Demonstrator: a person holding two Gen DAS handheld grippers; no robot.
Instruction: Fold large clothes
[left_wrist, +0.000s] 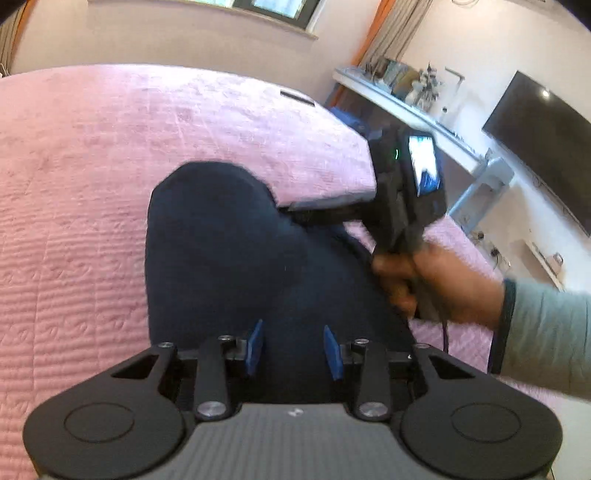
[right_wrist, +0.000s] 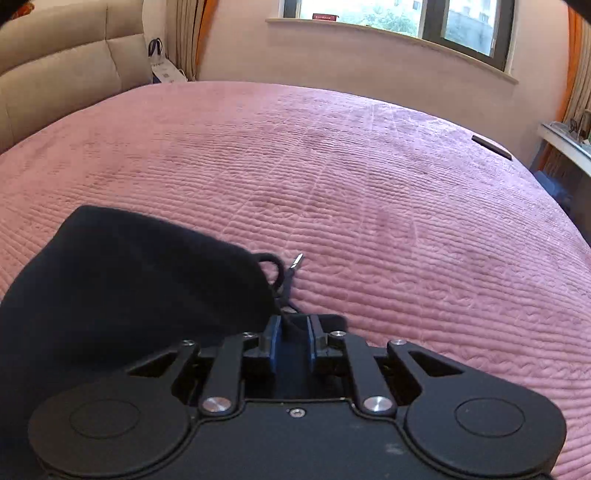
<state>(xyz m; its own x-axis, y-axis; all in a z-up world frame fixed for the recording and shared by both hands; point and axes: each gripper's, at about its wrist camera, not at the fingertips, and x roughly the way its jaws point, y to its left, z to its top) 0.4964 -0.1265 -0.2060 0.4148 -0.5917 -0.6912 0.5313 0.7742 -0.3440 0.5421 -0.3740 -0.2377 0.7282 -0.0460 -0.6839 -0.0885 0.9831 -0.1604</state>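
A dark navy garment (left_wrist: 236, 258) lies on the pink quilted bed (left_wrist: 74, 184); it also shows in the right wrist view (right_wrist: 129, 280), with a drawstring and its metal tip (right_wrist: 295, 261) trailing out. My left gripper (left_wrist: 293, 347) is open just above the garment, its blue pads apart with nothing between them. My right gripper (right_wrist: 291, 339) is shut on the garment's edge near the drawstring. In the left wrist view the right gripper (left_wrist: 295, 210) reaches onto the garment's right edge, held by a hand (left_wrist: 436, 280).
A padded headboard (right_wrist: 55, 74) stands at the far left, a window (right_wrist: 406, 18) behind the bed. A white shelf with small items (left_wrist: 406, 99) and a wall TV (left_wrist: 543, 147) stand right of the bed. A small dark object (right_wrist: 491, 147) lies at the bed's far right corner.
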